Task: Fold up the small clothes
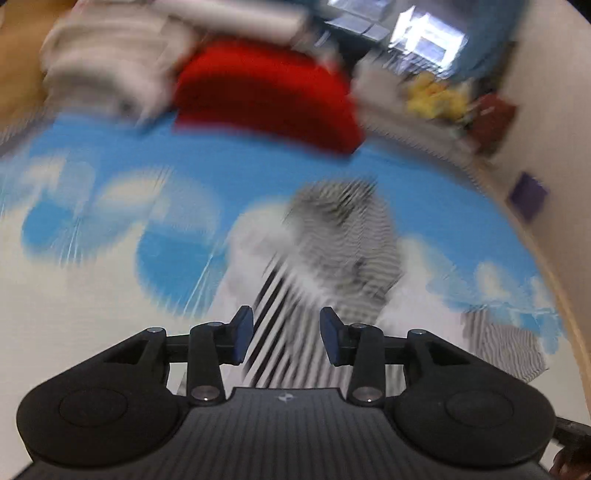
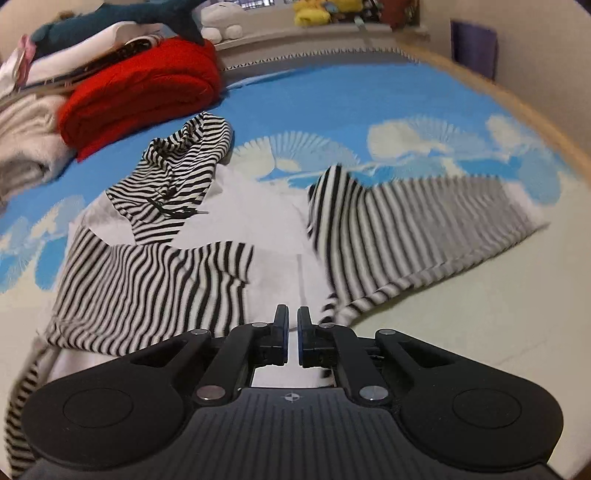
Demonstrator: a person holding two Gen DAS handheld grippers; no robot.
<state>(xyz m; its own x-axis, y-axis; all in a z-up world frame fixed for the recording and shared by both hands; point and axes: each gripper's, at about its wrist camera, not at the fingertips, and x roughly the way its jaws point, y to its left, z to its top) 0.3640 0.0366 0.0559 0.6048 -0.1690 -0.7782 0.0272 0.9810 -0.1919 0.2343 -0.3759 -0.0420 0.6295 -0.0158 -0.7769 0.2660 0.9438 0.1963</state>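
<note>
Your left gripper [image 1: 286,334] hangs with its jaws parted, nothing between them, above the striped hooded garment [image 2: 155,258], which is blurred in that view. Your right gripper [image 2: 293,334] has its jaws nearly together; whether they pinch the white fabric under them you cannot tell. The garment lies spread on the blue cloud-print sheet [image 2: 332,96], hood [image 2: 184,162] at 11 o'clock, one sleeve [image 2: 424,229] out toward 2 o'clock. A folded red cloth [image 2: 140,92] sits at 10 o'clock, touching a pile of pale laundry [image 2: 26,140]. Plush toys [image 2: 314,11] line the far ledge at 12 o'clock.
</note>
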